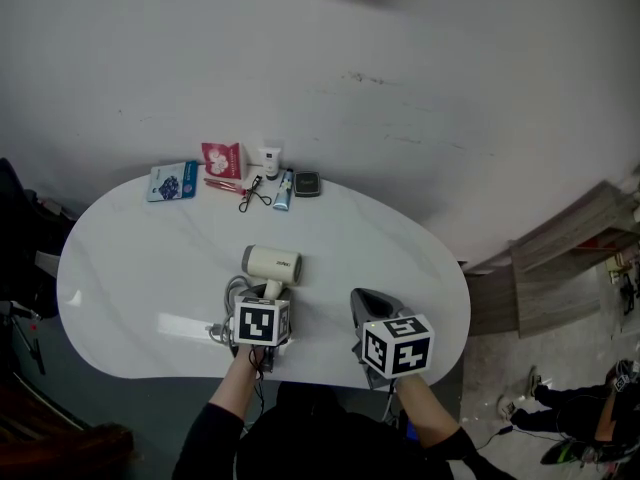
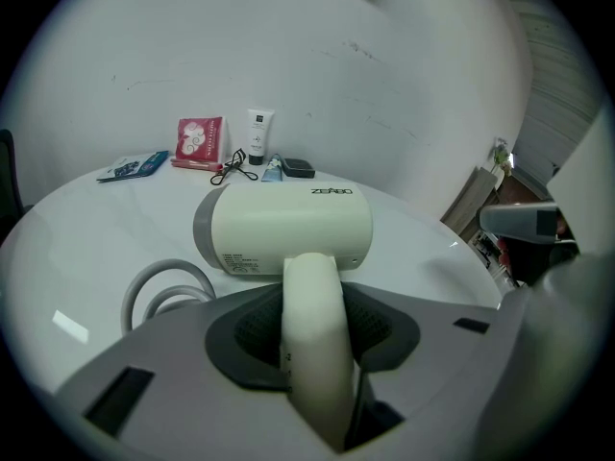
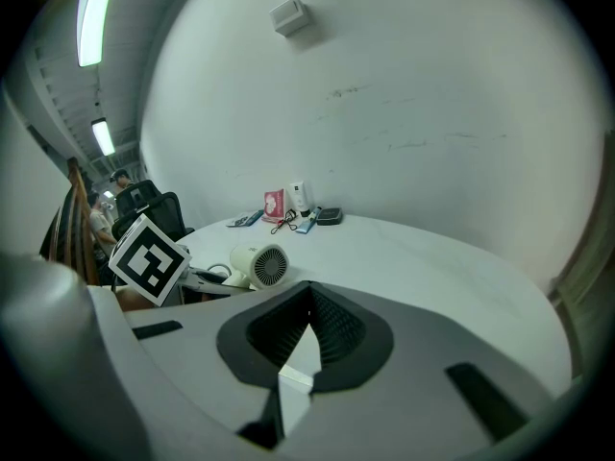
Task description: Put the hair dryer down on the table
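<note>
The cream hair dryer (image 1: 272,264) lies low over the white table (image 1: 130,258), barrel pointing right; I cannot tell whether it touches the top. My left gripper (image 1: 268,293) is shut on its handle (image 2: 312,325), which runs between the dark pads (image 2: 252,329). The barrel (image 2: 288,230) sits just beyond the jaws. Its grey cord (image 2: 159,291) loops on the table to the left. My right gripper (image 1: 368,303) hovers near the table's front edge, to the right of the dryer (image 3: 259,265). It (image 3: 306,339) is shut with nothing in it.
Along the table's far edge lie a blue packet (image 1: 172,180), a red box (image 1: 222,159), a white tube (image 1: 271,160), an eyelash curler (image 1: 250,193) and a small black case (image 1: 307,183). A wall stands behind. A person sits at the lower right (image 1: 600,408).
</note>
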